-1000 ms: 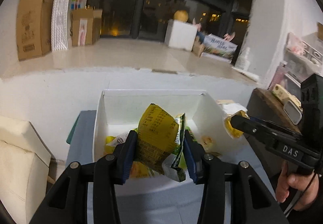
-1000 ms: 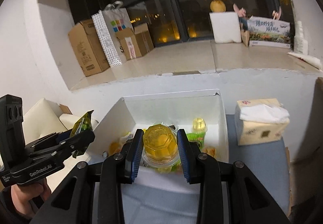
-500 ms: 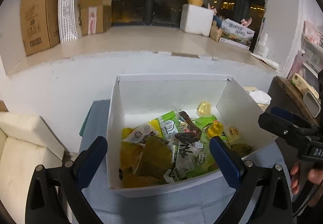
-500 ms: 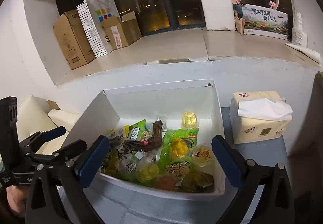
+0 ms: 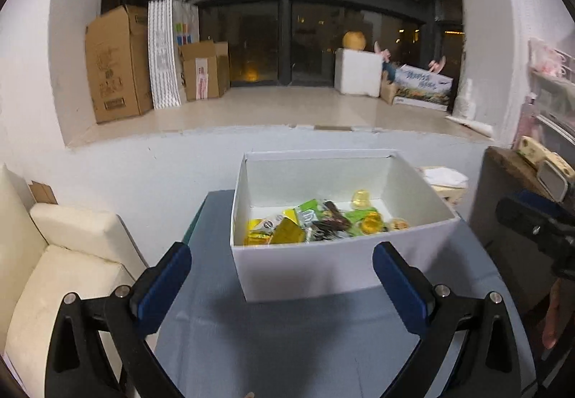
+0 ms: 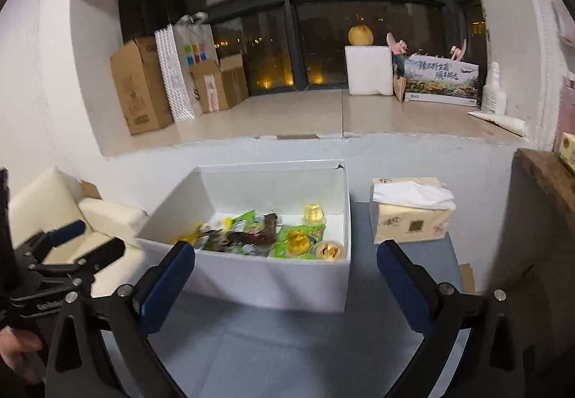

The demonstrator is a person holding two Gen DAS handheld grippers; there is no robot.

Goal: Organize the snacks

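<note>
Your left gripper and right gripper both stand fully spread, nothing between the pads, each tilted downward and held short of the white box, near its front wall

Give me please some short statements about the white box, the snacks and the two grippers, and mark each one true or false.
1. Both the left gripper and the right gripper are open and hold nothing. True.
2. The white box is empty. False: snack packets and jelly cups lie on its bottom.
3. A tissue pack stands beside the box, outside it. True.
4. The yellow jelly cup stands on the tissue pack. False: it is inside the box, near its far wall.
5. The box stands on a grey-blue table. True.
6. The box has a closed lid. False: it is open on top.
</note>
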